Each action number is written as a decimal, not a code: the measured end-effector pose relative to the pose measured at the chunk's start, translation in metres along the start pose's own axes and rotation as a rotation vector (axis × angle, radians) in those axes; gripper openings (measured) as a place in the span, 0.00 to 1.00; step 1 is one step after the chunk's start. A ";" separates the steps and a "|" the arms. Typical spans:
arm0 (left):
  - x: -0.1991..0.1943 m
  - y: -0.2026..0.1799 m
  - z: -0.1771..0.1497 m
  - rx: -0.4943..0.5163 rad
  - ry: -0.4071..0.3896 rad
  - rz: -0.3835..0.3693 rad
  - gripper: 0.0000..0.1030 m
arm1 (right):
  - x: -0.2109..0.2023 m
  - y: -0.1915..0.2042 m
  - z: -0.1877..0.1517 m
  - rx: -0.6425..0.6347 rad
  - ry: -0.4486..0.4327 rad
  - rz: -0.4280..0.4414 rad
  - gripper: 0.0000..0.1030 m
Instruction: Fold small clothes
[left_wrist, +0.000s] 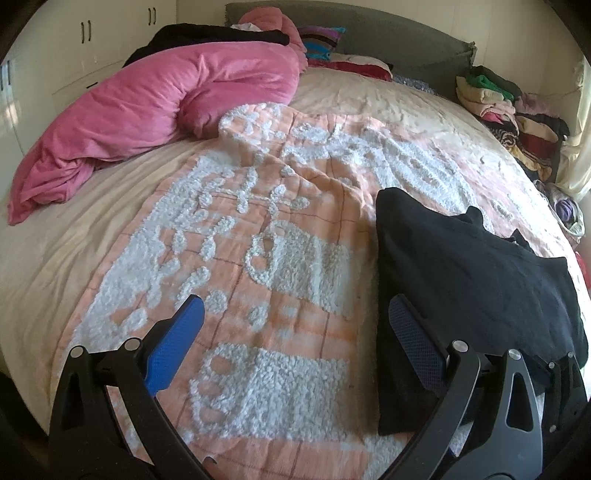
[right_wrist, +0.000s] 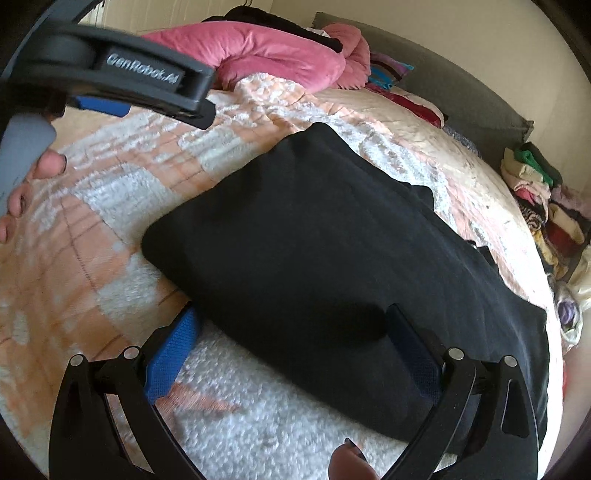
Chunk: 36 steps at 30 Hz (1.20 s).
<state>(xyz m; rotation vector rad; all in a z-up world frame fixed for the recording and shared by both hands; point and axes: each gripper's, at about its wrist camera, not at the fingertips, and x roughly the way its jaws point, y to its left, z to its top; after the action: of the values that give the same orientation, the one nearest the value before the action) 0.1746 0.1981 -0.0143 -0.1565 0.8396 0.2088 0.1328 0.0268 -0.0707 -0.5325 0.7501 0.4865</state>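
Observation:
A folded black garment (right_wrist: 314, 240) lies on the orange and white tufted blanket (right_wrist: 110, 206); it shows at the right of the left wrist view (left_wrist: 472, 273). My left gripper (left_wrist: 295, 314) is open and empty above the blanket, its right finger at the garment's left edge. It appears at the upper left of the right wrist view (right_wrist: 147, 85). My right gripper (right_wrist: 291, 325) is open, with its jaws straddling the garment's near edge and the cloth lying between them.
A rumpled pink duvet (left_wrist: 155, 110) lies at the far left of the bed (left_wrist: 44, 266). A pile of mixed clothes (left_wrist: 517, 114) sits at the far right edge. White cupboards (left_wrist: 92, 40) stand behind. A grey headboard (left_wrist: 388, 33) is at the back.

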 end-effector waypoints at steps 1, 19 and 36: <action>0.003 -0.001 0.001 0.002 0.004 0.002 0.91 | 0.002 0.001 0.001 -0.011 -0.003 -0.010 0.96; 0.040 -0.005 0.030 -0.009 0.057 0.001 0.91 | 0.020 0.001 0.025 -0.077 -0.078 -0.093 0.93; 0.071 -0.052 0.050 -0.131 0.199 -0.266 0.91 | -0.040 -0.043 0.004 0.184 -0.251 0.103 0.09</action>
<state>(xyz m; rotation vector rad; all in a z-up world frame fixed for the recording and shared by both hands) 0.2695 0.1677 -0.0321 -0.4139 0.9927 -0.0025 0.1345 -0.0122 -0.0274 -0.2561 0.5758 0.5618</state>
